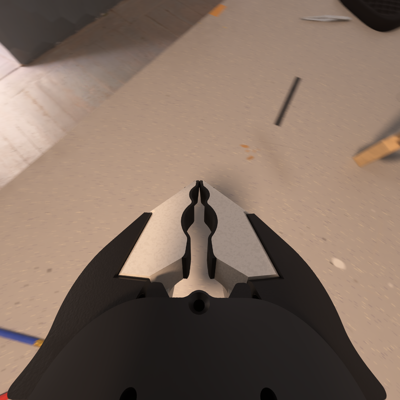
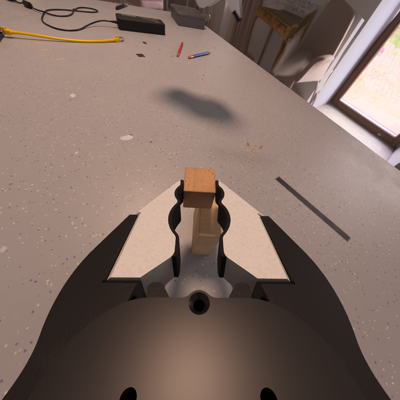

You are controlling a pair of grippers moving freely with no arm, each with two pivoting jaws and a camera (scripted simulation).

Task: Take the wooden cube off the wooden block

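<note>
In the right wrist view my right gripper (image 2: pixel 199 184) is shut on the brown wooden cube (image 2: pixel 199 187), pinching its two sides at the fingertips. The pale wooden block (image 2: pixel 205 231) stands upright on the speckled table just under the cube. The cube hides the block's top, so I cannot tell whether they touch. In the left wrist view my left gripper (image 1: pixel 199 181) is shut and empty, hovering over bare table. The wooden block (image 1: pixel 376 150) shows blurred at that view's right edge.
A dark strip (image 2: pixel 312 208) lies on the table right of the block. Red (image 2: pixel 179 49) and blue (image 2: pixel 199 54) pencils, a yellow cable (image 2: pixel 62 38), a black adapter (image 2: pixel 140 23) and a grey box (image 2: pixel 188 16) lie at the far end. The table edge (image 2: pixel 303 104) runs along the right.
</note>
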